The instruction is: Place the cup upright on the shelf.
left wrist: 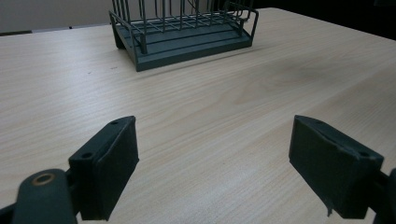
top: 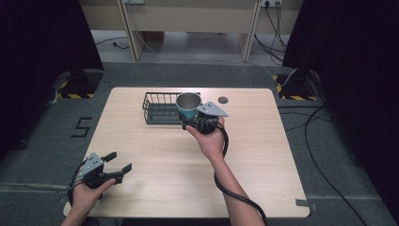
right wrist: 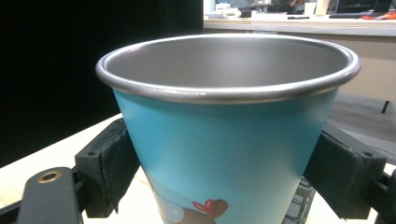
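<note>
The right gripper [top: 194, 123] is clamped on a teal metal cup with a bare steel rim and inside [top: 188, 105], one black pad pressed to each side of the cup's wall. In the right gripper view the cup [right wrist: 229, 135] stands upright between the jaws, mouth up, with a small red and brown printed figure low on its side. From the high view the cup is held at the near right corner of a dark wire dish rack with a flat tray base [top: 160, 109]; whether it touches the rack or hangs just above it cannot be told.

The rack stands toward the far middle of the pale wood-grain counter [top: 254, 160]. A small dark round disc [top: 223, 100] lies on the counter just right of the cup and the gripper's grey plate.

The left gripper [top: 119, 165] is held low over the near left corner of the counter, jaws spread wide with nothing between them. In the left gripper view bare wood lies between it and the rack [left wrist: 187, 42].
</note>
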### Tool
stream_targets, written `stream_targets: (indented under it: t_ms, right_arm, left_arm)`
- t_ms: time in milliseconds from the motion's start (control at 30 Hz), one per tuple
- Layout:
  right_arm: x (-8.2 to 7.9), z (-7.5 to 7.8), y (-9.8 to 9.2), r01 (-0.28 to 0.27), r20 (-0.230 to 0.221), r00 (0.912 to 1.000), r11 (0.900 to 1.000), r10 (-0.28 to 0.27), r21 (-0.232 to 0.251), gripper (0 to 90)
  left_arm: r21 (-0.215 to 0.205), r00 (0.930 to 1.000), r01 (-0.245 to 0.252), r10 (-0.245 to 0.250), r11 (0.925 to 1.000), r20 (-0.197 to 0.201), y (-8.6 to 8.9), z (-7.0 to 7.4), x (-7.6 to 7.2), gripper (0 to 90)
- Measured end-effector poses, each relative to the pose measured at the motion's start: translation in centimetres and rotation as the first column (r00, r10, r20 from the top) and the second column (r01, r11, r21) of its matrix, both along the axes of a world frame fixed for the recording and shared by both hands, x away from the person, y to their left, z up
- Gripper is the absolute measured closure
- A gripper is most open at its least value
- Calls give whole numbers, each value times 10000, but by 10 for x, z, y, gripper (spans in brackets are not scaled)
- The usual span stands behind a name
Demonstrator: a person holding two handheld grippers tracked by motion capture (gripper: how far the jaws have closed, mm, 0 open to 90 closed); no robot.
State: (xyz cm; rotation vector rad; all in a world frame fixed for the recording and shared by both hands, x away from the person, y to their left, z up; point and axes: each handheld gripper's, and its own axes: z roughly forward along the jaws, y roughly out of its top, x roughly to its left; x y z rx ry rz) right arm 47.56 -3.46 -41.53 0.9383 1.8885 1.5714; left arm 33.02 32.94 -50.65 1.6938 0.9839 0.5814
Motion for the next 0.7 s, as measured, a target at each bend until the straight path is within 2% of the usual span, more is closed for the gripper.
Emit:
stream_targets:
  t_ms: [700]
  right_arm:
    - [15, 13, 18, -88, 81, 9999, 9999, 87, 89, 174]
  left_arm:
    - [-103, 10000, -4, 3, 9999, -28, 0, 0, 0, 152]
